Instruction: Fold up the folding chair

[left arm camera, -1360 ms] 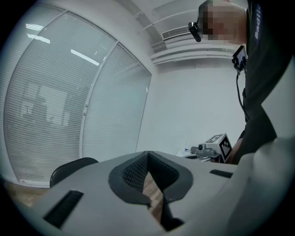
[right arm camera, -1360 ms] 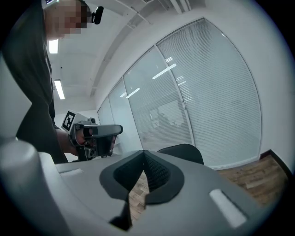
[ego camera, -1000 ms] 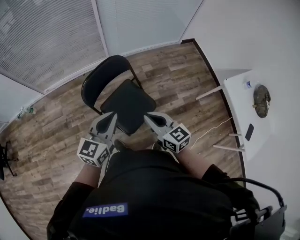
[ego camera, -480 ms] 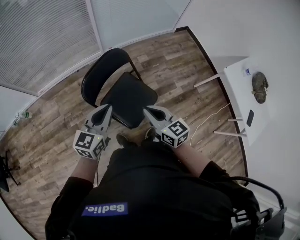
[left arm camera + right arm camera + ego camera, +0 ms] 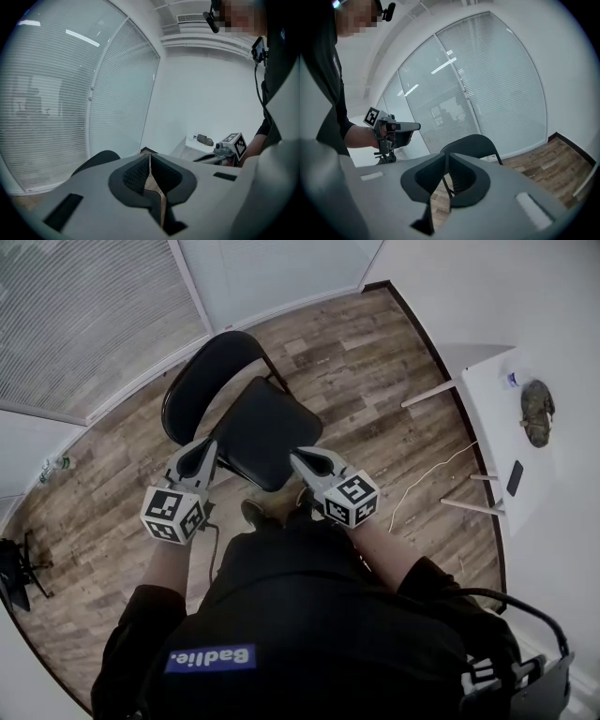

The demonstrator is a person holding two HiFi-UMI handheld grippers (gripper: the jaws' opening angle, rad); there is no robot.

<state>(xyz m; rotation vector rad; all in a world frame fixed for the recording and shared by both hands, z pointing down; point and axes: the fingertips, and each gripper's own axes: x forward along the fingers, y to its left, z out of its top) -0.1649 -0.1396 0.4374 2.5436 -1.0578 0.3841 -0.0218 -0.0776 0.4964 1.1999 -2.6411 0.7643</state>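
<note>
A black folding chair point(image 5: 253, 427) stands unfolded on the wood floor in the head view, its backrest point(image 5: 202, 390) toward the windows and its seat toward me. My left gripper point(image 5: 208, 451) hangs by the seat's left front edge, shut and empty. At the seat's right front corner my right gripper point(image 5: 300, 459) is also shut with nothing between its fingers. The right gripper view shows the backrest point(image 5: 471, 145) just past the jaws, and the left gripper point(image 5: 396, 129) off to the left. In the left gripper view the backrest point(image 5: 96, 161) shows at the left.
A white table point(image 5: 525, 442) stands at the right by the wall, with a dark lump, a phone and a small bottle on it. A white cable point(image 5: 422, 493) trails over the floor beside it. Glass walls with blinds point(image 5: 84, 324) close off the far side. A black stand point(image 5: 14, 573) sits at the left edge.
Both grippers have sunk lower, closer to the front of the seat. The view has shifted a little, with the chair now nearer the middle.
</note>
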